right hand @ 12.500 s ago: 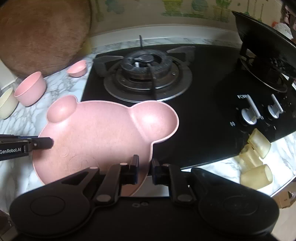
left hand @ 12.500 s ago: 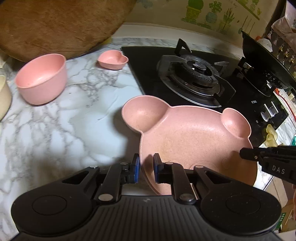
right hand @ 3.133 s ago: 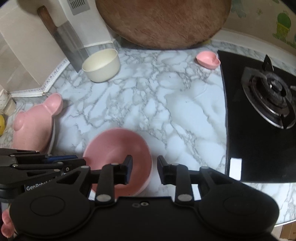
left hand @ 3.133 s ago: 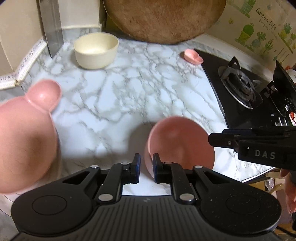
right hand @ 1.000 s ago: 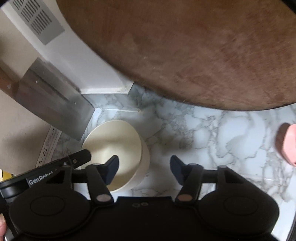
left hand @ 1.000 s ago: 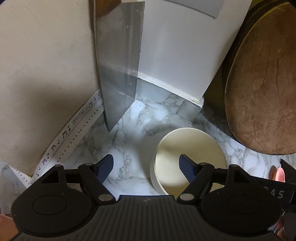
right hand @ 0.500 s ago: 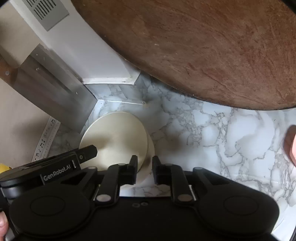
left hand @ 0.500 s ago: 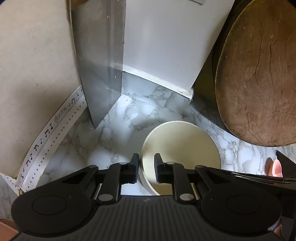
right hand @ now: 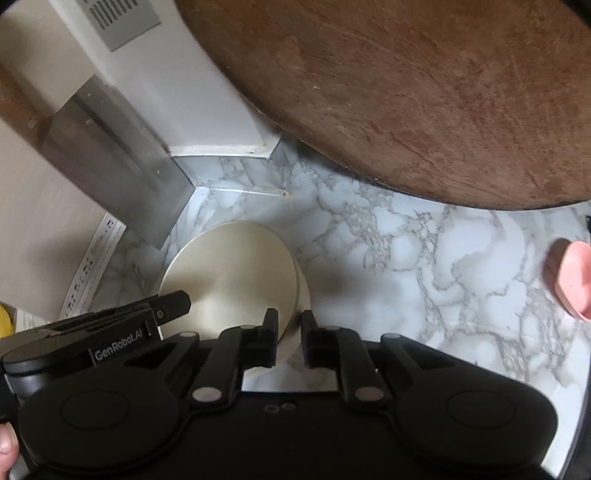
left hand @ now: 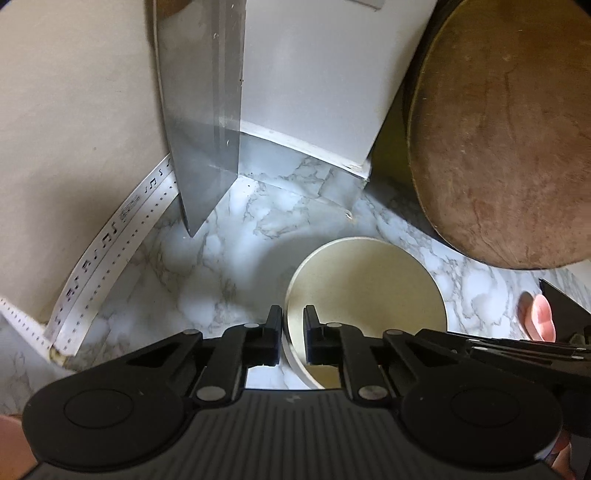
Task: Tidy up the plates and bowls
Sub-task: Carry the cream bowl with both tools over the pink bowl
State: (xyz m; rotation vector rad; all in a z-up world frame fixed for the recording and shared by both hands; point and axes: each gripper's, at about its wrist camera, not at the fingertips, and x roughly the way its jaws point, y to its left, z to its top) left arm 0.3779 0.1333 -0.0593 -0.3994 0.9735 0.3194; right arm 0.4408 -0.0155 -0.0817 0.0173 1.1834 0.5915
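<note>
In the right view only, vent grille

You are tilting both grippers steeply downward: the left gripper and right gripper are each clamping the bowl's rim.

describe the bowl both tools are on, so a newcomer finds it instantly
Start at the big round wooden board leaning on the wall in the marble counter's back corner. Beside its foot, near the cleaver blade, sits the cream bowl. It is the only cream dish; the one nearby is pink.
</note>
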